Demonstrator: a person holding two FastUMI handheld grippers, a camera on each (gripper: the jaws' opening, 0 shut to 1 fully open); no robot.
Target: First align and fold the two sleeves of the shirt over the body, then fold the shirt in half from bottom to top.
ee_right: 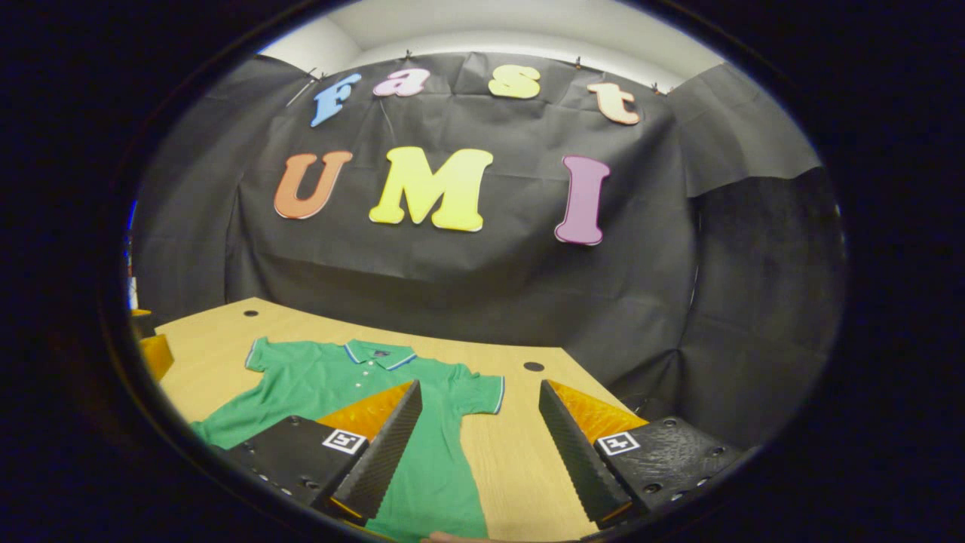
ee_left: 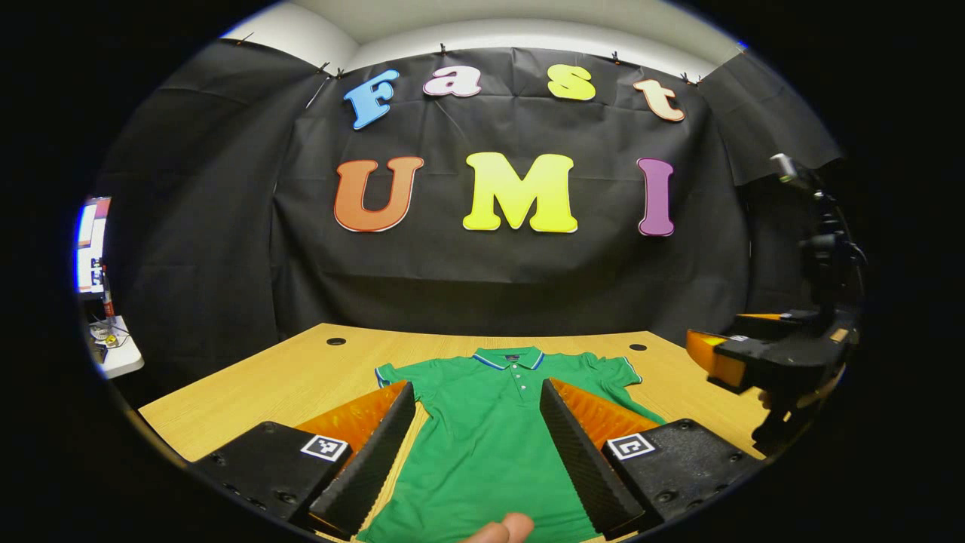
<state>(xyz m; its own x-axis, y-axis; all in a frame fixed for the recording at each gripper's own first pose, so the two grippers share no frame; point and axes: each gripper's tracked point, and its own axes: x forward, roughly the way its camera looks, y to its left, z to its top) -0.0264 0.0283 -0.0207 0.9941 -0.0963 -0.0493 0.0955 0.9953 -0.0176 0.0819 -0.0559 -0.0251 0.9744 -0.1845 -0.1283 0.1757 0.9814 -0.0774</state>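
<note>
A green polo shirt [ee_left: 490,430] lies flat on the wooden table [ee_left: 301,369], collar toward the wall, both short sleeves spread out. My left gripper [ee_left: 476,434] hangs open above the shirt's body, nothing between its fingers. The other gripper [ee_left: 742,358] shows at the right edge of the left gripper view, held above the table's right side. In the right gripper view the shirt [ee_right: 339,385] lies to the left, its right sleeve [ee_right: 479,394] nearest. My right gripper [ee_right: 479,445] is open over the shirt's right edge and bare table [ee_right: 520,452].
The black cloth wall stands close behind the table. Two round holes [ee_left: 335,342] sit near the table's far edge. A fingertip [ee_left: 505,528] shows at the bottom of the left gripper view. A small side shelf [ee_left: 113,347] with clutter is at far left.
</note>
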